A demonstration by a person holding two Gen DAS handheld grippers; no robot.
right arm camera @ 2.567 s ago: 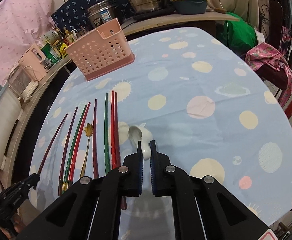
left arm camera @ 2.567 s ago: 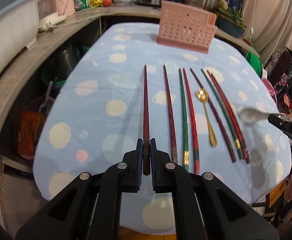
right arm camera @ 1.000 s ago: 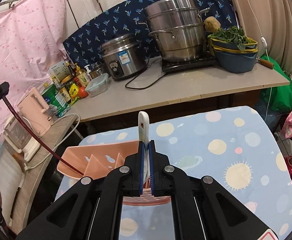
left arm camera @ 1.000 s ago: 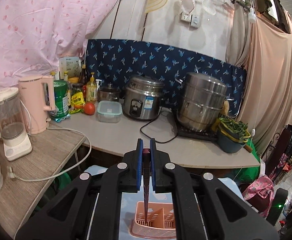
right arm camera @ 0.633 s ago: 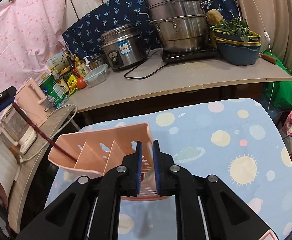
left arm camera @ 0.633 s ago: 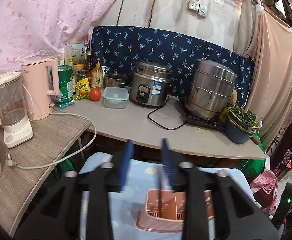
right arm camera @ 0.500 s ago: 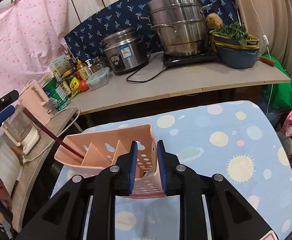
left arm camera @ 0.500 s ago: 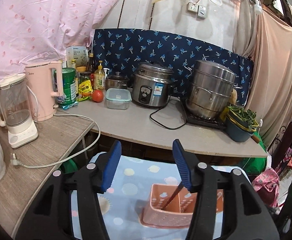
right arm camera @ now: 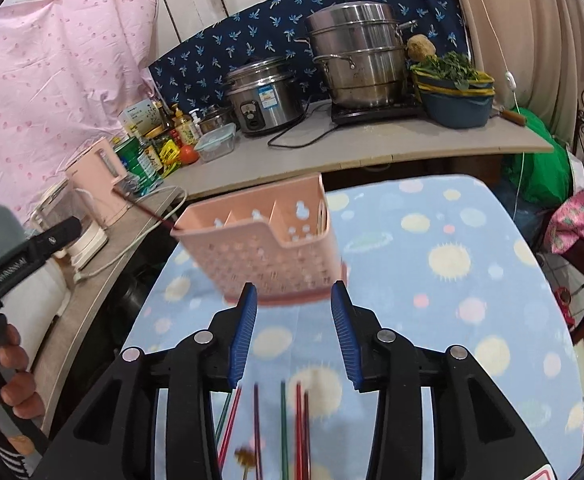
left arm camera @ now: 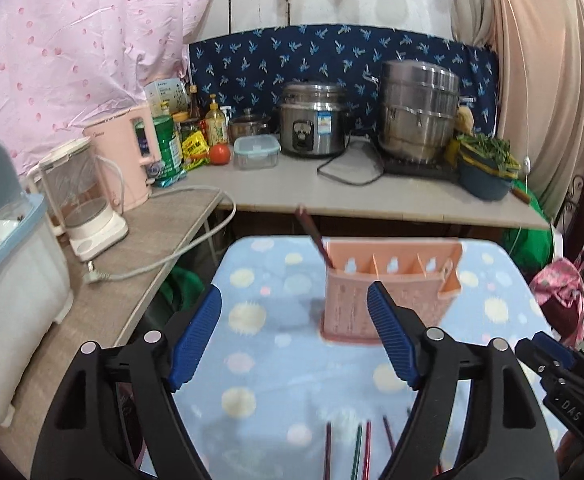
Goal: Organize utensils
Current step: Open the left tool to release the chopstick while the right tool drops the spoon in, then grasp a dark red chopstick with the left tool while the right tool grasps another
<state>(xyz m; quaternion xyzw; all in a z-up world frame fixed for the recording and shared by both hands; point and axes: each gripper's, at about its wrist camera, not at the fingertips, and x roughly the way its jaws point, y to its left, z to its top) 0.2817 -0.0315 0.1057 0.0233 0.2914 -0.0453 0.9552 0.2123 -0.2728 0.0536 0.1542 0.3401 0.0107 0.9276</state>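
One dark red chopstick (left arm camera: 315, 238) stands in the pink holder (left arm camera: 388, 288) toward the table's (left arm camera: 276, 344) far edge. Both the left gripper (left arm camera: 294, 338) and the right gripper (right arm camera: 294, 332) are empty, their jaws having just been opening. The other chopsticks (right arm camera: 288, 420) and a gold spoon (right arm camera: 246, 458) lie at the near edge, not yet sorted.

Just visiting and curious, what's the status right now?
Both grippers, left and right, just opened, empty. One chopstick leaning in pink caddy. More chopsticks on table. Nothing blocking.

Left gripper (left arm camera: 294, 338) and right gripper (right arm camera: 294, 332): black angular plastic arms, silver round screws, ribbed blue finger pads (right arm camera: 244, 334), white lettering; hand (right arm camera: 10, 384) above striped sleeve (right arm camera: 10, 462).
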